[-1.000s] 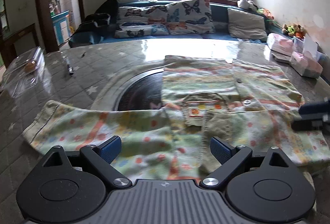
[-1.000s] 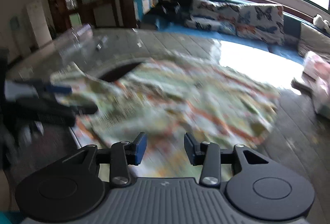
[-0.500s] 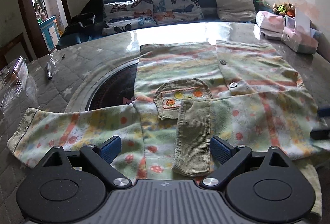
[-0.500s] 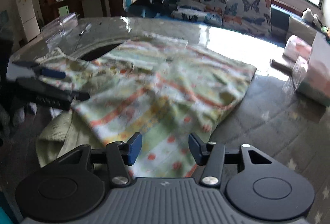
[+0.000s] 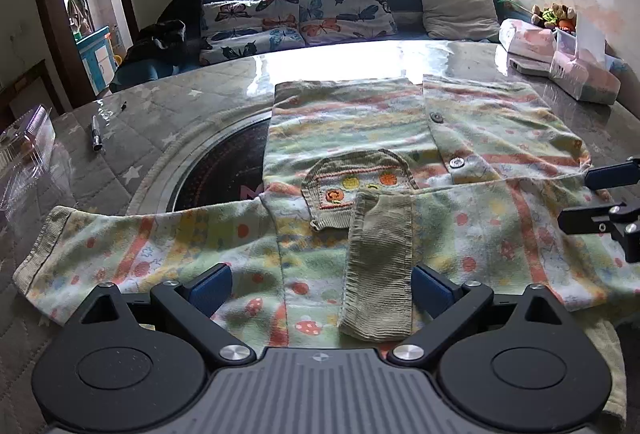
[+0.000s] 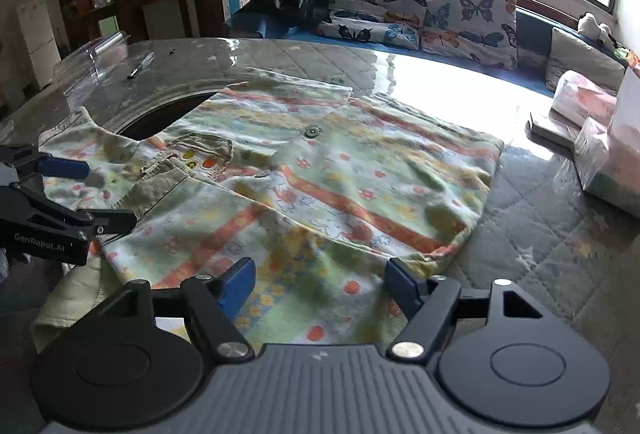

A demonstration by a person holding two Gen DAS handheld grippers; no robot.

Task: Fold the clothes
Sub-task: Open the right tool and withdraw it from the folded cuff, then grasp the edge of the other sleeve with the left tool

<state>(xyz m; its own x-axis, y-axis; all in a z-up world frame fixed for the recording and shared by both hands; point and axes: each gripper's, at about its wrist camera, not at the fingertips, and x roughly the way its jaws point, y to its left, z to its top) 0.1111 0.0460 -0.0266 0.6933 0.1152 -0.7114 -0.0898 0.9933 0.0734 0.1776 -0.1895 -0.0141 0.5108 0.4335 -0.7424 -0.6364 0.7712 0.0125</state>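
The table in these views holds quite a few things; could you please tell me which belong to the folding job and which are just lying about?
Part of the job:
- patterned cardigan
- its folded-in sleeve
- left gripper
- right gripper, jaws opening

Just lying about:
- pen
- clear plastic box
- tissue packs
- butterfly cushions

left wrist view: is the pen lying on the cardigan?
No. The pen lies on the bare table, well left of the cardigan.
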